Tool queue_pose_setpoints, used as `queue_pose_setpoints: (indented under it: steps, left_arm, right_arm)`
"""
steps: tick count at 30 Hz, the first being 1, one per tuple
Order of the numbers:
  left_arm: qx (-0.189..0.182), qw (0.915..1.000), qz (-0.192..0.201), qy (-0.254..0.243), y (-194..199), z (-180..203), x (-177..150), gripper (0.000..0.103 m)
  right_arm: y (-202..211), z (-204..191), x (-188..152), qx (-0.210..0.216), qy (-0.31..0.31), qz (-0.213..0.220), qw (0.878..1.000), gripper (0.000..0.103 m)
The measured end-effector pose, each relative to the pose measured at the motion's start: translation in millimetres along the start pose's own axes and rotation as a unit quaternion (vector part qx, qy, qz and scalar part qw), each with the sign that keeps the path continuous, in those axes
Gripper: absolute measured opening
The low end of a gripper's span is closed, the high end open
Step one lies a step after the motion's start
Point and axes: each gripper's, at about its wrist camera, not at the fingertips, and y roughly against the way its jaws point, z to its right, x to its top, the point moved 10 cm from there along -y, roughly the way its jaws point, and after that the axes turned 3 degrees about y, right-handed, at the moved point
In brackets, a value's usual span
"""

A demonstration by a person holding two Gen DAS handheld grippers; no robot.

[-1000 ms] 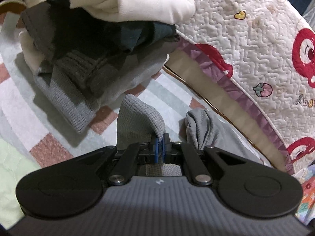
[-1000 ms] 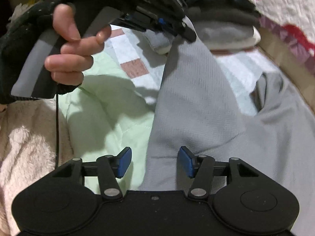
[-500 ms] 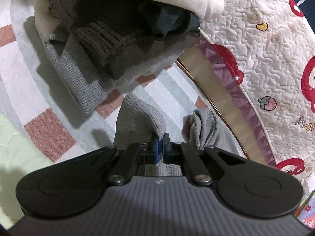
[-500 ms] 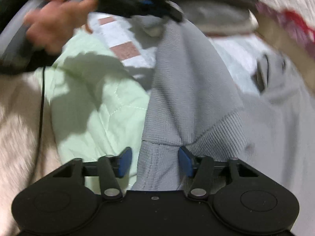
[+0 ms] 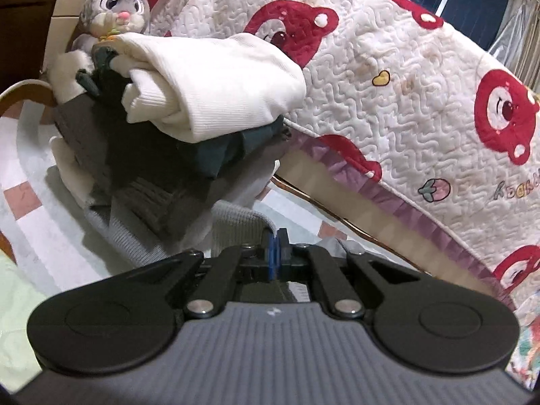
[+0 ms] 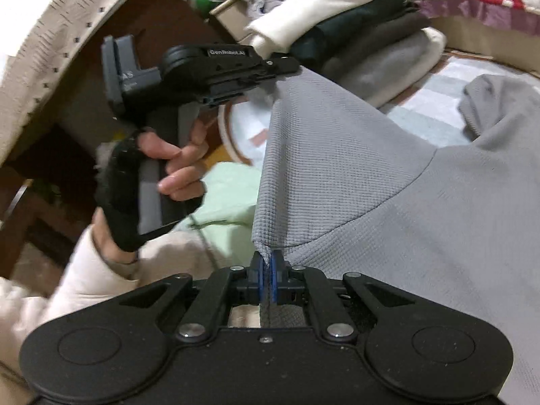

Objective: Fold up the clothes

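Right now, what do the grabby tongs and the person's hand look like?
Both tongs are black plastic with two round discs, silver screws and blue pads. The left tongs have a ribbed grey body. The right tongs are all black. In the right view, the left one has white lettering, a grey block behind and a pistol handle, with a thin dark cable hanging below. The left hand is bare, with a fluffy cream sleeve.

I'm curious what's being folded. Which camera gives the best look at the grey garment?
The right wrist view: the grey garment spreads across most of it, lifted between the left gripper and right gripper. The left wrist view shows only a small bunched piece pinched at the left gripper.
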Motion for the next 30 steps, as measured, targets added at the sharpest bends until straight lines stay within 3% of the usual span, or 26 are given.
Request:
queue_pose_setpoints:
  steps: [5,9,12,14,17,22,25,26,27,28,30]
  left_arm:
    - [0.04,0.9992,0.0,0.007,29,-31,-1,0.001]
    - [0.044,0.9967,-0.064,-0.024,36,-49,-21,0.0]
    - [0.077,0.9904,-0.082,-0.081,32,-57,-24,0.0]
    - [0.101,0.9845,-0.088,-0.113,31,-60,-29,0.0]
    - [0.155,0.969,-0.12,-0.15,25,-70,-47,0.001]
    - [0.189,0.953,-0.187,-0.145,8,-94,-71,0.001]
    - [0.21,0.9452,-0.197,-0.154,6,-102,-73,0.002]
    - [0.221,0.9421,-0.198,-0.156,6,-105,-73,0.004]
    - [0.241,0.9365,-0.197,-0.161,6,-109,-72,0.006]
    - [0.273,0.9264,-0.188,-0.178,9,-114,-70,0.006]
    - [0.321,0.9036,-0.163,-0.232,18,-112,-64,0.018]
  right_arm:
    - [-7,-22,1,0.076,-0.005,-0.02,0.997,0.007]
    - [-38,-32,-11,0.095,0.018,-0.07,0.993,0.007]
    - [-57,-38,-19,0.1,0.029,-0.101,0.989,0.007]
    - [-55,-45,-18,0.111,0.035,-0.098,0.988,0.007]
    - [-57,-43,-23,0.128,0.025,-0.104,0.986,0.007]
    - [-76,-24,-37,0.118,-0.007,-0.131,0.984,0.008]
    - [-76,0,-47,0.121,-0.094,-0.125,0.98,0.013]
    - [-75,6,-50,0.126,-0.121,-0.127,0.976,0.021]
    - [-70,13,-52,0.128,-0.141,-0.123,0.974,0.034]
    - [-64,19,-49,0.131,-0.16,-0.111,0.972,0.039]
    - [-40,33,-36,0.16,-0.213,-0.066,0.962,0.046]
